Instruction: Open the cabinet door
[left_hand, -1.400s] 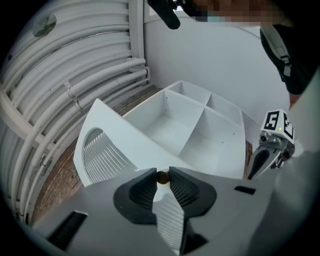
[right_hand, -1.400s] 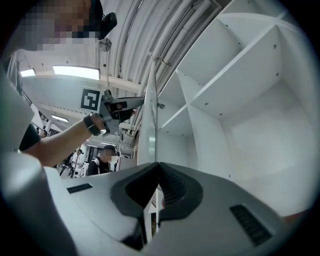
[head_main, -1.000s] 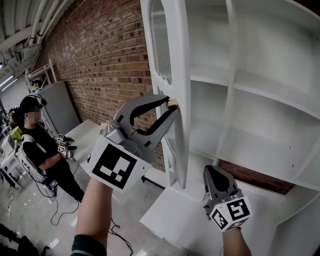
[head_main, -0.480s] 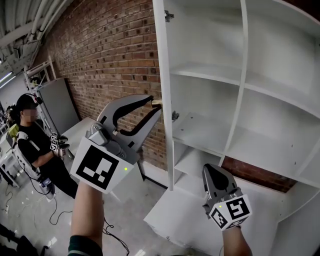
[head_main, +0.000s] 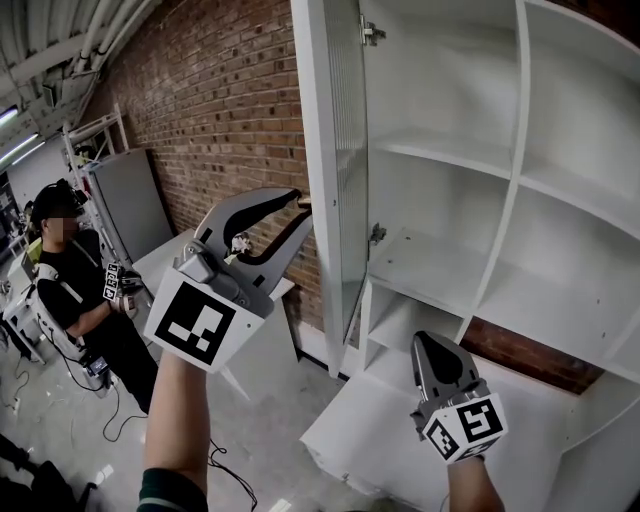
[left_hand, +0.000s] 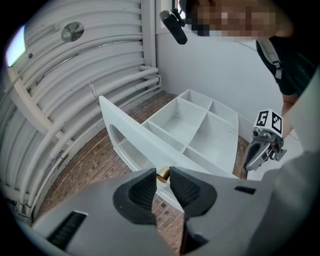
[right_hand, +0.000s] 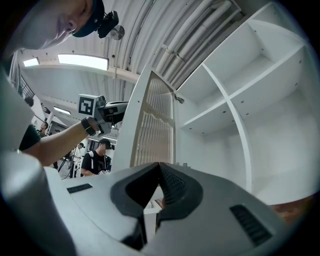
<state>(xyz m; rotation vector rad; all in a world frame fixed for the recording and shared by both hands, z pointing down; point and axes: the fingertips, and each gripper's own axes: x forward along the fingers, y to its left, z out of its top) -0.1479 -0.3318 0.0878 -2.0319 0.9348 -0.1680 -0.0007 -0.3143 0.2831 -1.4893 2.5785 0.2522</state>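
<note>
Swinging cabinet door (head_main: 315, 120) wider than second ago, 12 o'clock; left gripper (head_main: 300, 213) clenched on knob (left_hand: 162, 175), right gripper (head_main: 434, 345) closed empty; task nearly done.

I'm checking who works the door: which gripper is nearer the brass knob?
Left. The left gripper is clamped on the brass knob at the edge of the cabinet door; the right gripper hangs low before the cabinet, jaws together, well away from it.
</note>
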